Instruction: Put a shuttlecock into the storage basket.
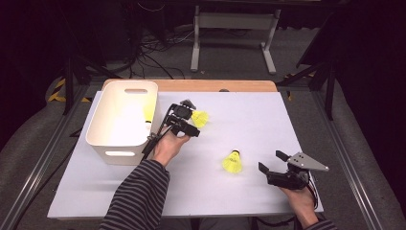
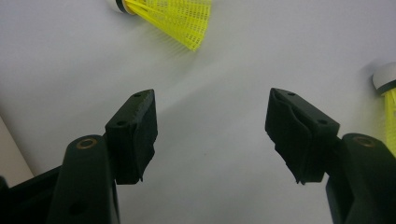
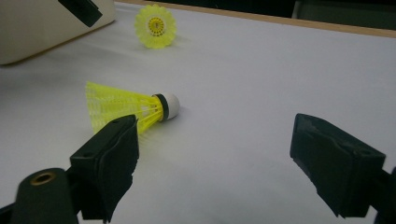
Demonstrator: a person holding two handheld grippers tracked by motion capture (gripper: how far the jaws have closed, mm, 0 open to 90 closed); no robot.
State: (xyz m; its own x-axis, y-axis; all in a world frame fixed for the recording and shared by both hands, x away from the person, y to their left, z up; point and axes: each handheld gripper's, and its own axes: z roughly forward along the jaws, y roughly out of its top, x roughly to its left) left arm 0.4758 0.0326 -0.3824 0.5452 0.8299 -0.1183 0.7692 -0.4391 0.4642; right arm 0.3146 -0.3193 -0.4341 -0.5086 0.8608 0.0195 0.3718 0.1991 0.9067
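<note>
The left gripper (image 2: 212, 135) holds its jaws spread over bare tabletop (image 2: 210, 196), with one yellow shuttlecock (image 2: 180, 16) just beyond them. The right gripper (image 3: 215, 158), jaws also spread and empty, faces a second shuttlecock (image 3: 128, 106). From above, the white basket (image 1: 119, 120) stands at the left.

The white rectangular plastic bin (image 1: 122, 122), with a slotted handle cut-out in each end wall, stands on the left part of the table. The flat white table (image 1: 249, 120) has a light wooden strip along its far edge (image 1: 215, 86). Grey metal rails (image 1: 36, 177) run along both long sides of the table. Beyond the far edge, a grey metal stand with two upright legs (image 1: 234, 36) rests on the grey carpeted floor (image 1: 306, 57), and black cables (image 1: 153, 52) lie loosely coiled on the floor to its left.
</note>
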